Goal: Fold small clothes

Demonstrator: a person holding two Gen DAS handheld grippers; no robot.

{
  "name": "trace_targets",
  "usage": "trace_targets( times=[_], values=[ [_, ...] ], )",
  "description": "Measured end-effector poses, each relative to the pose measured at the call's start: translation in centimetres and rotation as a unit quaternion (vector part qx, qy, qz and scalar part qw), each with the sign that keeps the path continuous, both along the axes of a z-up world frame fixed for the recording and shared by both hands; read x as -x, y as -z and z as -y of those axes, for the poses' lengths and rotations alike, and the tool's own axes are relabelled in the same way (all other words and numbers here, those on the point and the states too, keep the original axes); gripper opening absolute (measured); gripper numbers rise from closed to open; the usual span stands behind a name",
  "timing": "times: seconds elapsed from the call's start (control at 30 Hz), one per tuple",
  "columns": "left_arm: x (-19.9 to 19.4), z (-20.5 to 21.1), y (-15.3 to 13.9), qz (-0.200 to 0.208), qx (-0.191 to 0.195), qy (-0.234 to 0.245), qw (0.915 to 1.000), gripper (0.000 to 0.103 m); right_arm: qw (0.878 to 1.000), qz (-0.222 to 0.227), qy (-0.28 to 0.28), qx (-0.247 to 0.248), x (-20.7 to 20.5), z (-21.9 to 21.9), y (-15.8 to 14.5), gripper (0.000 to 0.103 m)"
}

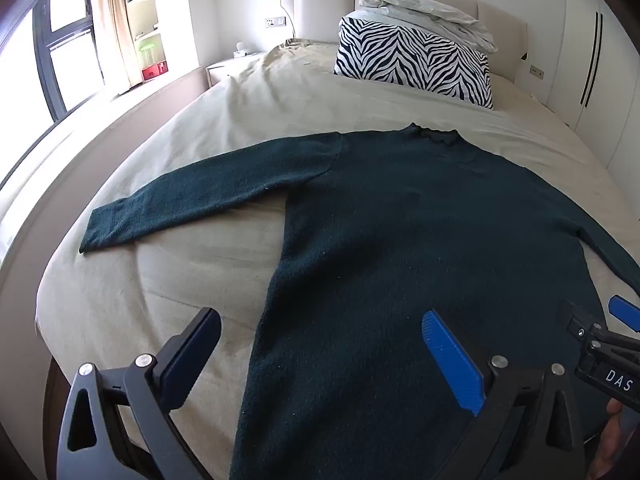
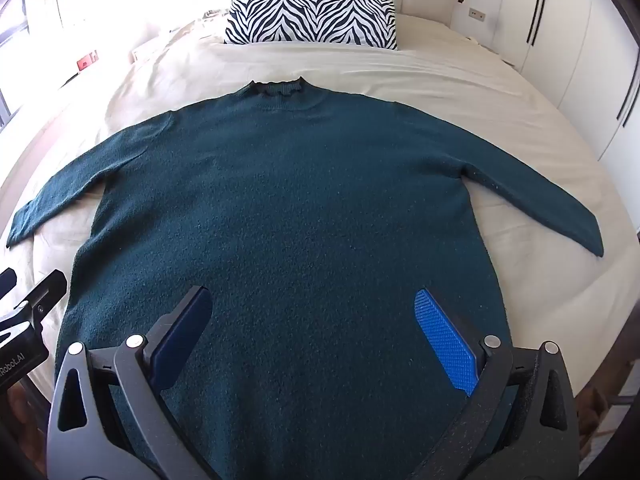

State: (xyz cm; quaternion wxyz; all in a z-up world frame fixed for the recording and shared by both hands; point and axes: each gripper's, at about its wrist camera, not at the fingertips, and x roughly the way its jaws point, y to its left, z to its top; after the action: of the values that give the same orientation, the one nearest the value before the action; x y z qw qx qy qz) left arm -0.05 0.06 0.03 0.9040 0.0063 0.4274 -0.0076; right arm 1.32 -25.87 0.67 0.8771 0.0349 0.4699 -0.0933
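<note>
A dark teal knitted sweater (image 1: 400, 220) (image 2: 288, 200) lies flat on the bed, collar toward the pillows, both sleeves spread out to the sides. My left gripper (image 1: 320, 320) hovers open above the sweater's lower left edge, one finger over the bedsheet, the other over the knit. My right gripper (image 2: 312, 304) hangs open over the middle of the sweater's lower body with nothing between its fingers. The right gripper's tip (image 1: 600, 336) shows at the right edge of the left wrist view, and the left gripper's finger (image 2: 44, 292) at the left edge of the right wrist view.
The bed has a beige sheet (image 1: 192, 272) (image 2: 460, 76). A zebra-striped pillow (image 1: 416, 60) (image 2: 312, 12) with crumpled white bedding (image 1: 428, 12) on top stands at the headboard. A window (image 1: 60, 40) is at the left, white wardrobe doors (image 2: 560, 40) at the right.
</note>
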Motion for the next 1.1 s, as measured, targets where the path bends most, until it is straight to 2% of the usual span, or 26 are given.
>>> trace_targets(
  times=[0.1,0.2,0.4,1.1],
  values=[
    [0.2,-0.1,-0.1,0.001,-0.002,0.002,1.0,0.103,1.0,-0.005,0.001,0.006,-0.1,-0.1,0.0,0.103],
    [0.4,-0.4,1.3,0.0,-0.002,0.005,1.0,0.103,1.0,-0.001,0.002,0.005,0.0,-0.2,-0.1,0.103],
    [0.1,0.3,0.6,-0.014,-0.008,0.003,0.9999,0.103,1.0,0.0,-0.001,0.006,0.6,-0.3,-0.3,0.103],
    [0.2,-0.4,0.7,-0.019,-0.005,-0.004,0.9998,0.103,1.0,-0.001,-0.005,0.006,0.3,-0.6,0.0,0.103]
  ],
)
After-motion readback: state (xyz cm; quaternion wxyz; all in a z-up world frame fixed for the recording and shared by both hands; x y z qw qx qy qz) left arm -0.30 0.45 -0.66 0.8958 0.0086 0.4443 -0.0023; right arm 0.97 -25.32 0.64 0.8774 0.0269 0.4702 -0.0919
